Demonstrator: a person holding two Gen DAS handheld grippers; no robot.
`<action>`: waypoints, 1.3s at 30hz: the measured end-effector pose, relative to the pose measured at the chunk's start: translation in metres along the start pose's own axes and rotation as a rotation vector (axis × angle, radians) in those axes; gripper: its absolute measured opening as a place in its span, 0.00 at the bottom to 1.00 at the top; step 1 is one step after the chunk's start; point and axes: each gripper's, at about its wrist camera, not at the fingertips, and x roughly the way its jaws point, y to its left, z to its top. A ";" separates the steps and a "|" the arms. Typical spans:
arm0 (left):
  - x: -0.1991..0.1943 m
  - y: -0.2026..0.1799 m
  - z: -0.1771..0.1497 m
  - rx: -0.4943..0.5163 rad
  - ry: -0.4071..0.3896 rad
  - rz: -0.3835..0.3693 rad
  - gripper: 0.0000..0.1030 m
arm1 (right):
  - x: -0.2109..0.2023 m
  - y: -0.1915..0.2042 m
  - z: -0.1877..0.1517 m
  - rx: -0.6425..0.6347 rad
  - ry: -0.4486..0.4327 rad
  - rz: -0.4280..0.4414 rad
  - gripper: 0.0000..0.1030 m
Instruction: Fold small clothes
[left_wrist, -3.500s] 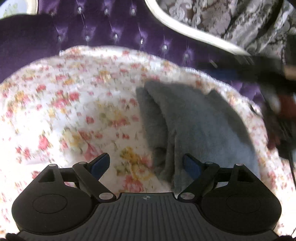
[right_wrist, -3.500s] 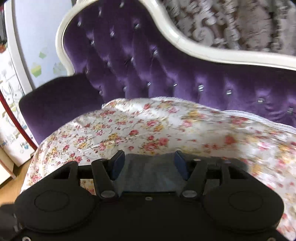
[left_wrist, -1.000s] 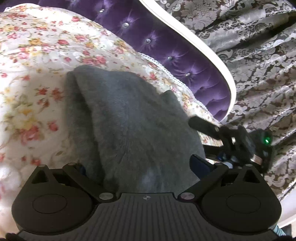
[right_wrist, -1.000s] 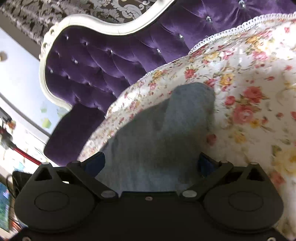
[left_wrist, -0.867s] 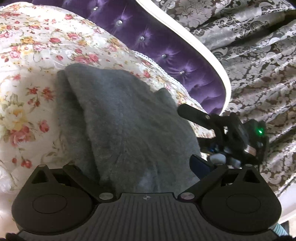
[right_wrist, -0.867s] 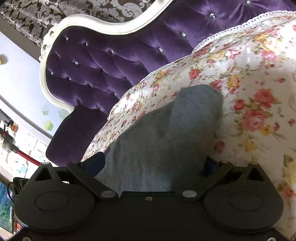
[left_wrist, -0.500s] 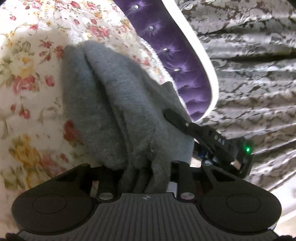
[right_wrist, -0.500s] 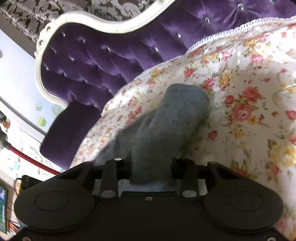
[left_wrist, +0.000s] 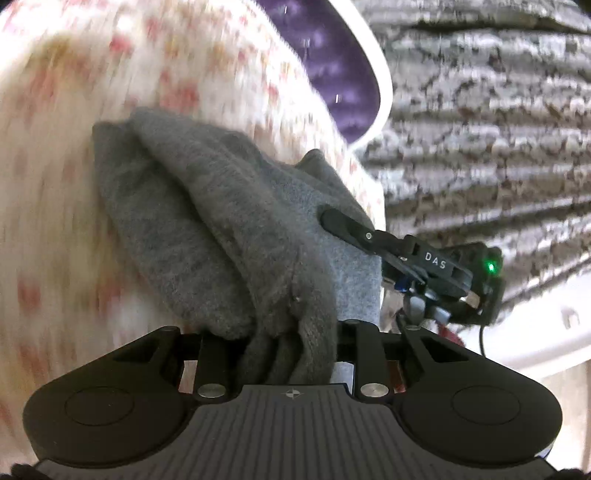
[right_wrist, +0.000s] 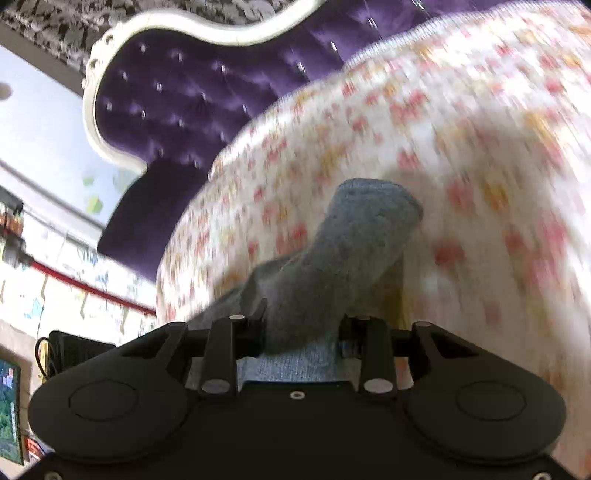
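In the left wrist view, the left gripper (left_wrist: 291, 339) is clenching a bunched edge of the grey garment (left_wrist: 207, 206), the knit gathering into thick folds between its fingers (left_wrist: 212, 354). The rest of the garment is spreading away from the gripper over the floral cover (left_wrist: 55, 184), which is showing as a blur. Beyond the cover, the purple tufted backrest (left_wrist: 332, 74) with its white frame is curving away, and patterned grey curtains (left_wrist: 480, 129) are hanging behind it. The right gripper (left_wrist: 336, 221) is reaching in from the side opposite the cover, one finger lying on the garment's far edge. In the right wrist view, the right gripper (right_wrist: 301, 332) is grasping another part of the grey garment (right_wrist: 347, 251), its fingers (right_wrist: 221, 350) pressing the cloth from both sides. A rounded end of the garment is standing up ahead of the gripper, with the floral cover (right_wrist: 461, 147) beyond it and the purple tufted backrest (right_wrist: 184, 96) further behind.
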 end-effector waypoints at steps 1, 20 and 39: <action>0.000 0.001 -0.015 0.004 0.018 0.007 0.28 | -0.005 -0.002 -0.015 0.003 0.012 -0.008 0.44; -0.076 -0.075 -0.091 0.473 -0.268 0.430 0.39 | -0.064 0.040 -0.121 -0.450 -0.394 -0.335 0.71; -0.020 -0.024 -0.024 0.219 -0.326 0.382 0.15 | -0.042 0.047 -0.134 -0.518 -0.399 -0.376 0.71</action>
